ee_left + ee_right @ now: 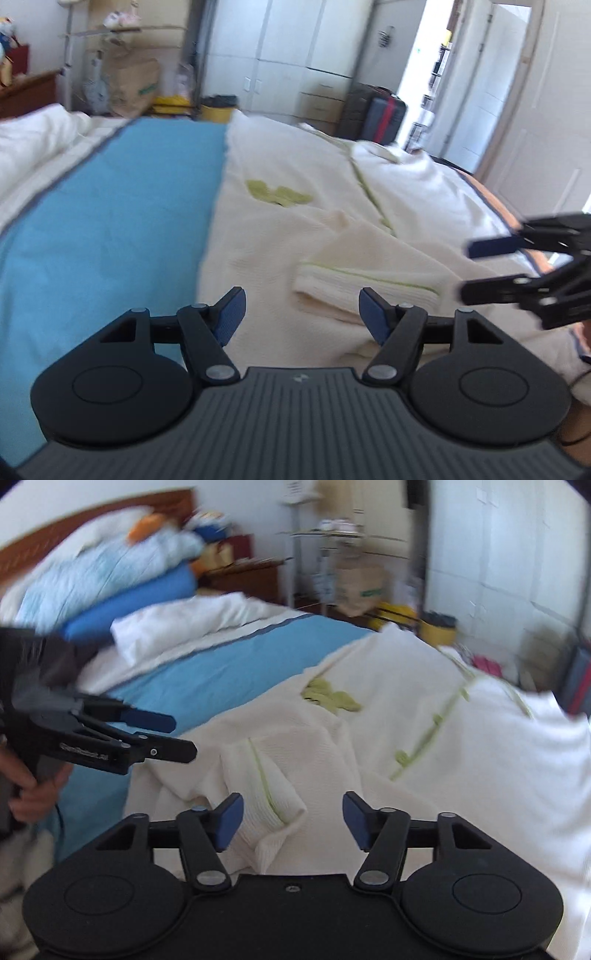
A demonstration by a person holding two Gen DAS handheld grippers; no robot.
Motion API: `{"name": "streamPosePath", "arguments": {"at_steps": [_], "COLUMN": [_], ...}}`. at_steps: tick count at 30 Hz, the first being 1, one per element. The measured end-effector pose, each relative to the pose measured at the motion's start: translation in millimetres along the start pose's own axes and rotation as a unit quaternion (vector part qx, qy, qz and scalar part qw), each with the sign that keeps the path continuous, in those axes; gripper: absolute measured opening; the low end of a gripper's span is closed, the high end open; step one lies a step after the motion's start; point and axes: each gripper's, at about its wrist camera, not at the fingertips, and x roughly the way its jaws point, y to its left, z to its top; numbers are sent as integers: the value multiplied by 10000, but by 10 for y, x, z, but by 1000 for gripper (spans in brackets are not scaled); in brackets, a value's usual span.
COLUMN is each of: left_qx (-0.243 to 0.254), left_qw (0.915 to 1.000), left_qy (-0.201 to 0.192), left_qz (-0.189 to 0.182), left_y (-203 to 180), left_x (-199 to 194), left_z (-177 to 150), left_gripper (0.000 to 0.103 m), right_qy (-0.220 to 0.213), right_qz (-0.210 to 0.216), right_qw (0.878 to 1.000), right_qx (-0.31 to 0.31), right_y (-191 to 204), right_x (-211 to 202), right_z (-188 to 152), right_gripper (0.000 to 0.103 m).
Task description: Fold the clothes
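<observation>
A cream knitted garment with green trim and a green motif lies spread on the bed; it also shows in the right wrist view. One ribbed cuff lies folded over near the front, and shows as a crumpled sleeve end in the right wrist view. My left gripper is open and empty just above the garment, left of the cuff. My right gripper is open and empty over the sleeve end. Each gripper shows in the other's view, the right one and the left one.
A blue bedsheet lies left of the garment. White bedding and blue pillows are piled at the headboard. A suitcase, wardrobe, boxes and a yellow bin stand beyond the bed. A doorway is at right.
</observation>
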Motion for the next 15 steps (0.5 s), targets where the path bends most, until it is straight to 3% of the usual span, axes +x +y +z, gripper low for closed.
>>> {"name": "streamPosePath", "arguments": {"at_steps": [3, 4, 5, 6, 8, 11, 15], "left_qx": [-143, -149, -169, -232, -415, -546, -298], "left_qw": [9993, 9990, 9988, 9985, 9977, 9970, 9976], "left_qy": [324, 403, 459, 501, 533, 534, 488], "left_qz": [-133, -98, -53, -1, 37, 125, 397], "left_y": [27, 26, 32, 24, 70, 123, 76], "left_x": [127, 169, 201, 225, 241, 219, 189], "left_z": [-41, -48, -49, -65, -83, -109, -131], "left_gripper": [67, 67, 67, 67, 67, 67, 67], "right_qy": [44, 66, 46, 25, -172, -550, -1043], "right_qz": [126, 316, 225, 125, -121, -685, -1429], "right_qw": [9999, 9995, 9997, 9996, 9992, 9957, 9772], "right_qx": [-3, 2, -119, -244, -351, 300, 1171], "right_y": [40, 47, 68, 89, 91, -132, -430], "right_x": [110, 155, 164, 171, 108, -188, -585], "right_z": [-12, -58, -72, -86, -82, -56, -23], "right_gripper": [69, 58, 38, 9, 6, 6, 6]}}
